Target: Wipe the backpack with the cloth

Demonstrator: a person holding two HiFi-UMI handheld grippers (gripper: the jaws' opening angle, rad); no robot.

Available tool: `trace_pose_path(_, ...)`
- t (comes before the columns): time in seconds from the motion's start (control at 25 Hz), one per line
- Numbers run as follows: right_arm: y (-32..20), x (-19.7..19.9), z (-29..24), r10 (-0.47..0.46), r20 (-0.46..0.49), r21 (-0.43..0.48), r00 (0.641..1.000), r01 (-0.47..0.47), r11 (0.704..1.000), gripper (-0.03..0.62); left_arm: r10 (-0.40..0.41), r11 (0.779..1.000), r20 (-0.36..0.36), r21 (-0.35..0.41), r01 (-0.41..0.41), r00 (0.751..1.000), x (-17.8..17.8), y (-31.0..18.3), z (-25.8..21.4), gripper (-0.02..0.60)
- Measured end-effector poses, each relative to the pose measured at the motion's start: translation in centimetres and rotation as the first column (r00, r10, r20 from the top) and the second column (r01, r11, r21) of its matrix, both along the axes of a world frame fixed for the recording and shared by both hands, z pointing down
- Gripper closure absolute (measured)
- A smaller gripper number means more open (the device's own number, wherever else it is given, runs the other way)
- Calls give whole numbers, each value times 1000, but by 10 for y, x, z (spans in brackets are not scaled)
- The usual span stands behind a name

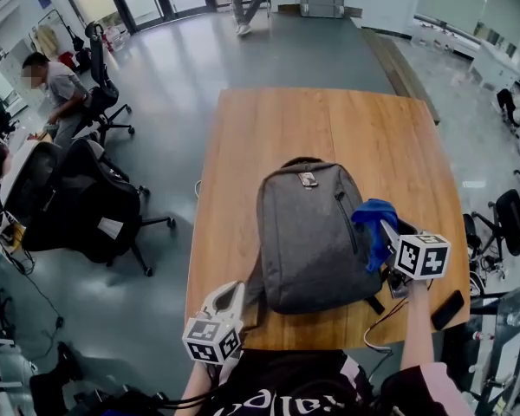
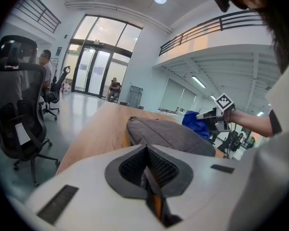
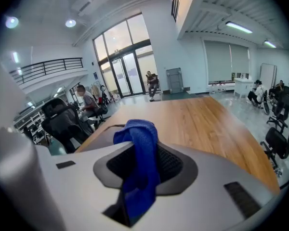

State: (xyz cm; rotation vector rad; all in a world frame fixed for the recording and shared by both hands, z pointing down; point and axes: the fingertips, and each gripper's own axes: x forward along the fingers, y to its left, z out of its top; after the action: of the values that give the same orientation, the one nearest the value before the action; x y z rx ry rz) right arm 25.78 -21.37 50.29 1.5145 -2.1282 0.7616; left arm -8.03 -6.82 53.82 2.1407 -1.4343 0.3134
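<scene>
Grey backpack [image 1: 316,237] lengthwise — handle [image 1: 302,160] far

A: We've got the grey backpack [image 1: 316,237] lying flat, front up, top at the far end.
B: Blue cloth [image 1: 374,224], we see it bunched over its right side, pinched in the right gripper [image 1: 386,234].

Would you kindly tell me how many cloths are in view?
1: a blue cloth, clamped in the right gripper, by the backpack's right side; more could be hidden behind it.

Backpack [image 1: 316,237] on the table's [image 1: 329,120] near half, cloth [image 1: 373,224] at its right edge, office chair [image 1: 78,202] off to the left.
</scene>
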Motion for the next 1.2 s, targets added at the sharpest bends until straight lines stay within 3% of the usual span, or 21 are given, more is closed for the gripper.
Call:
trace_pose_path(0.16, -20, -75, -42, -142, 42, 98, 989, 138, 986, 473, -12, 1000, -8, 3, 12, 1000, -3, -1, 0, 583)
trace_pose_path(0.32, -32, -173, -52, -301, 78, 128, 951, 289, 949, 473, -26, 1000, -16, 0, 26, 1000, -8, 4, 4, 583)
trace_pose_path(0.52, -37, -279, -24, -442, 66, 75, 895, 437, 896, 473, -56, 998, -25, 2, 56, 998, -19, 8, 8, 583)
trace_pose_path(0.64, -40, -313, 3, -492, 22, 3, 870, 492, 871, 473, -80, 997, -32, 2, 80, 996, -28, 9, 8, 583)
trace_pose_path(0.76, -41, -316, 30, -510, -44, -70, 859, 506, 859, 473, -98, 995, -43, 1, 98, 994, -34, 14, 7, 583)
trace_pose_path(0.88, -46, -300, 33, -504, -87, -76, 859, 499, 863, 473, -109, 994, -46, 2, 109, 993, -36, 15, 5, 583)
trace_pose_path(1.04, -60, -267, 20, -447, -43, -46, 894, 445, 894, 473, -118, 993, -43, -2, 118, 992, -38, 14, 6, 583)
trace_pose_path(1.2, -76, -209, 12, -353, -18, -25, 935, 353, 935, 473, -101, 995, -42, 0, 101, 994, -32, 10, 5, 583)
